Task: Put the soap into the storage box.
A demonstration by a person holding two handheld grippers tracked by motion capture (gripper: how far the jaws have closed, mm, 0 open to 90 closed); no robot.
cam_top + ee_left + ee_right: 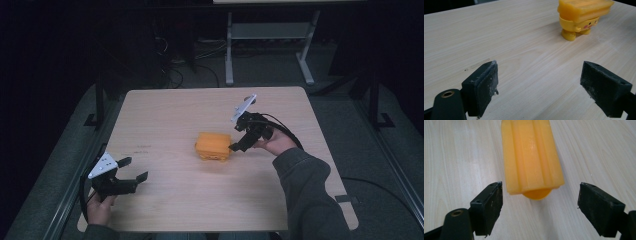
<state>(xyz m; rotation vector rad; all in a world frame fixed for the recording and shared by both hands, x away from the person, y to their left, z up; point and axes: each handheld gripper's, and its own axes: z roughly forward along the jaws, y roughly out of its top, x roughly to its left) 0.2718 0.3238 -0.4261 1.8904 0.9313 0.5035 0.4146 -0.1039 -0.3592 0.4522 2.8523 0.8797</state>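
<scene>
An orange-yellow toy figure (213,146) stands near the middle of the wooden table (165,115). It has a flat ridged top, a small face and stubby feet (584,17). My right gripper (233,141) is open just to the toy's right, jaws pointing at it. In the right gripper view the toy's ridged top (531,157) lies just ahead of my right gripper (539,205), whose wide-apart jaws are short of its near end. My left gripper (133,169) is open over the table's near left, well away from the toy. Nothing lies in my left gripper (539,87), only bare wood.
A faint dark mark (142,147) shows on the tabletop left of the toy. Cables (320,160) trail from the right gripper over the table's right side. Beyond the far edge stands a white table frame (267,45) on a dim floor with cables.
</scene>
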